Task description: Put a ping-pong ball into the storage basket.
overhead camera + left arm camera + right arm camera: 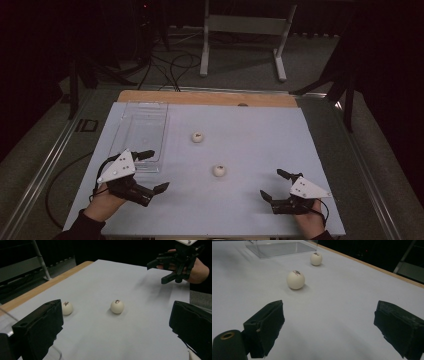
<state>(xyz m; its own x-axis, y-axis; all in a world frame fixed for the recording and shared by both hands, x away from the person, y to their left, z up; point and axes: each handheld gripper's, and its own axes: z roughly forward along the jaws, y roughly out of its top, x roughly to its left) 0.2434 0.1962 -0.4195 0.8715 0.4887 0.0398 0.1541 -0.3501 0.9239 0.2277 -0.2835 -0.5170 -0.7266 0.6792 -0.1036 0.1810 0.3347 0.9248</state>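
Note:
Two white balls with small dark marks lie on the pale table (260, 130). The nearer ball (219, 170) (117, 306) (295, 279) rests mid-table between my grippers. The farther ball (198, 137) (67, 308) (316, 258) sits beyond it, right of a clear plastic tray (142, 131) (279, 248). My left gripper (155, 171) (115, 323) is open at the front left, beside the tray's near end, jaws pointing at the nearer ball. My right gripper (274, 184) (329, 322) (172, 267) is open at the front right, nothing between its jaws.
A wooden strip (210, 98) runs along the table's far edge. Beyond it on the floor stand a grey metal frame (242, 25) and loose cables (170, 65). Dark stands flank the table on both sides.

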